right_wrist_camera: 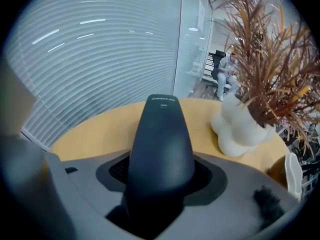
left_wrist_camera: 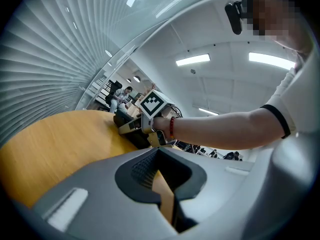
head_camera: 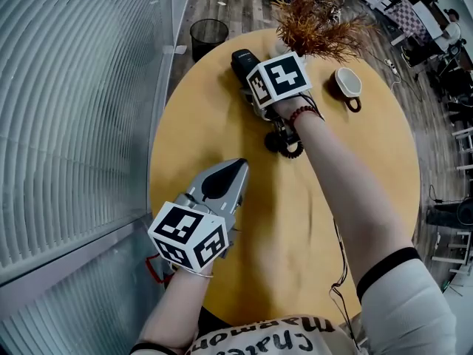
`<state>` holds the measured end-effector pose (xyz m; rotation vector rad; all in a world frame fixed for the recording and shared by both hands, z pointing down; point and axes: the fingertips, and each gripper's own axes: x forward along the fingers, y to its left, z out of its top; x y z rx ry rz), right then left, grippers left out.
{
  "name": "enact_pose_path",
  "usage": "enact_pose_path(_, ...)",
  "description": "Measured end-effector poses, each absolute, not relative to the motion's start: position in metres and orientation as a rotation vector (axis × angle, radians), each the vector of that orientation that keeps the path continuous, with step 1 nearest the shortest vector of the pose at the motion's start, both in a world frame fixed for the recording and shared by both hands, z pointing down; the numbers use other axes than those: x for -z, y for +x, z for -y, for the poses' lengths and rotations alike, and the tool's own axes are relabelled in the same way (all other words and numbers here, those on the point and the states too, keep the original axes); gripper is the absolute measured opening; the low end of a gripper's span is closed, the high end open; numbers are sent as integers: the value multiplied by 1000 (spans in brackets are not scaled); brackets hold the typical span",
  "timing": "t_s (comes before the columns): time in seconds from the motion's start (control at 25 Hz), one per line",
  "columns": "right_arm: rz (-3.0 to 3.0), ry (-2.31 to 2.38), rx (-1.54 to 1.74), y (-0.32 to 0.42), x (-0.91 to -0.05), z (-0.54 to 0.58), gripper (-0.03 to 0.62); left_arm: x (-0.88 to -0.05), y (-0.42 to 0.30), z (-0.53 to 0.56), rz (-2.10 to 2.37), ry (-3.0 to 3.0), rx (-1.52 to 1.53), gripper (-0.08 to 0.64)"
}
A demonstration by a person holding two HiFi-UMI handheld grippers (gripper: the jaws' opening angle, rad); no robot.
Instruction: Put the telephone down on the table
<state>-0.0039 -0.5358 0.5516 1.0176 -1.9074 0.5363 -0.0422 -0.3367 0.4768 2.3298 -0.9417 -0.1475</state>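
A black telephone handset [head_camera: 241,60] is clamped in my right gripper [head_camera: 255,93], which is shut on it at the far side of the round wooden table [head_camera: 295,220]. Its coiled black cord [head_camera: 291,149] lies on the wood under my wrist. In the right gripper view the handset [right_wrist_camera: 161,139] fills the jaws and points out over the tabletop; contact with the wood cannot be told. My left gripper [head_camera: 235,170] hovers over the table's near left part, shut, with nothing in it [left_wrist_camera: 161,184]. The left gripper view shows the handset [left_wrist_camera: 129,128] low over the table.
A white vase with dried brown plants [head_camera: 314,21] [right_wrist_camera: 239,129] stands just right of the handset. A brown and white cup [head_camera: 347,84] sits further right. A black bin [head_camera: 209,35] stands on the floor behind. A ribbed glass wall [head_camera: 74,109] runs along the left.
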Motion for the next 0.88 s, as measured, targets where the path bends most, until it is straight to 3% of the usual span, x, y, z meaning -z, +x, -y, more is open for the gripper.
enact_pose_path(0.88,1911,940,-627,-5,-557,533,293,-478,-33,331,899,2347,137,6)
